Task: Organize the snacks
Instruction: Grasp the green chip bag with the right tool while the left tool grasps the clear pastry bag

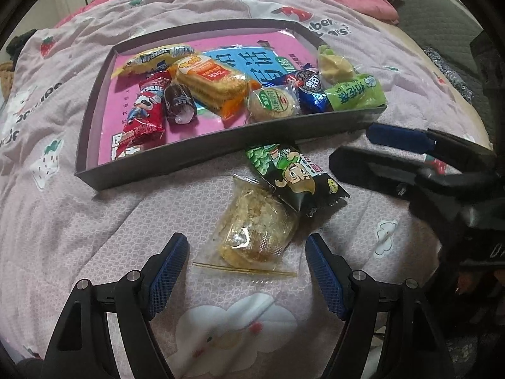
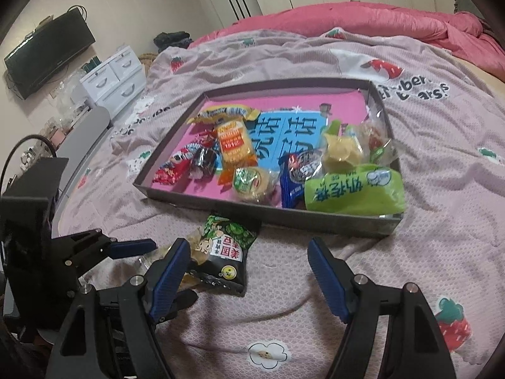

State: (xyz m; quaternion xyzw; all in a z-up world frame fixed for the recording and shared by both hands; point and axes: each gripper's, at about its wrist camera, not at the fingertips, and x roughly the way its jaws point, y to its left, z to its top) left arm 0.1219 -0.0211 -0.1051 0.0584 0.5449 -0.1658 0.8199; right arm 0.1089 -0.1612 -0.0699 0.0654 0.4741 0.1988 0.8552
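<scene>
A shallow dark tray [image 1: 202, 145] [image 2: 331, 221] with a pink and blue bottom lies on the bed and holds several wrapped snacks. Outside its near edge lie a clear-wrapped golden puffed cake [image 1: 255, 230] and a black-and-green pea bag [image 1: 293, 173] [image 2: 224, 249]. My left gripper [image 1: 246, 268] is open, its blue pads on either side of the cake's near end, not touching. My right gripper [image 2: 249, 268] is open and empty, the pea bag beside its left finger. It also shows at the right of the left wrist view [image 1: 378, 148].
The bed has a lilac strawberry-print quilt [image 1: 94, 221] [image 2: 442, 189] and a pink duvet [image 2: 378, 22] at the back. A white drawer unit [image 2: 113, 75] and a wall TV [image 2: 47, 53] stand to the left beyond the bed.
</scene>
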